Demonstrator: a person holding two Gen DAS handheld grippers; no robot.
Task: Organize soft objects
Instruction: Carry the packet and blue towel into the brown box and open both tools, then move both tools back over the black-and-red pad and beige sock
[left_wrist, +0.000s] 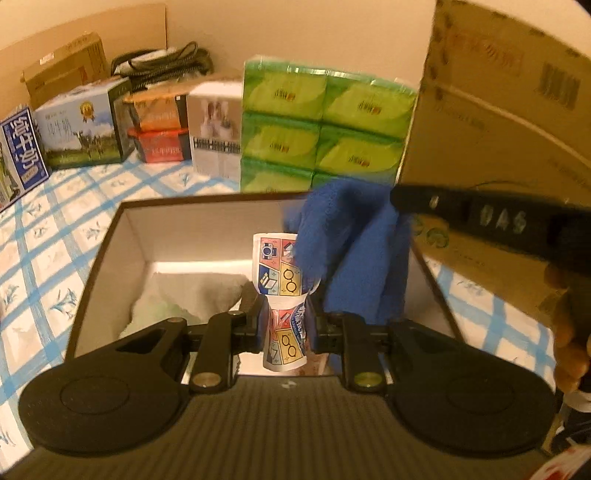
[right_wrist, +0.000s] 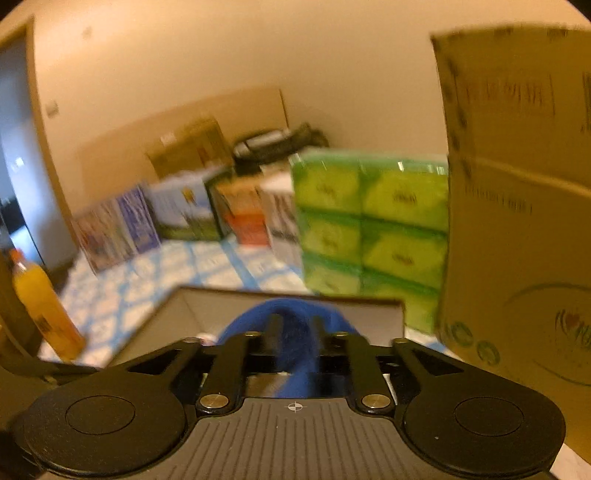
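Observation:
My left gripper (left_wrist: 286, 306) is shut on a small soft packet (left_wrist: 279, 266) printed with coloured squares, held upright over the open dark-rimmed box (left_wrist: 122, 210). A pale soft bundle (left_wrist: 192, 291) lies in the box's left half. A blue cloth (left_wrist: 351, 240) hangs over the box's right side from the right gripper's fingers (left_wrist: 461, 214). In the right wrist view the right gripper (right_wrist: 296, 321) stands slightly open, and the blue cloth (right_wrist: 243, 325) bunches loosely between and beyond its fingers.
Stacked green tissue packs (left_wrist: 325, 122) stand right behind the box. A tall cardboard carton (left_wrist: 498, 110) rises at the right. Milk cartons (left_wrist: 85, 125) and other boxes line the back left. An orange bottle (right_wrist: 40, 299) stands far left on the blue-checked cloth (left_wrist: 55, 240).

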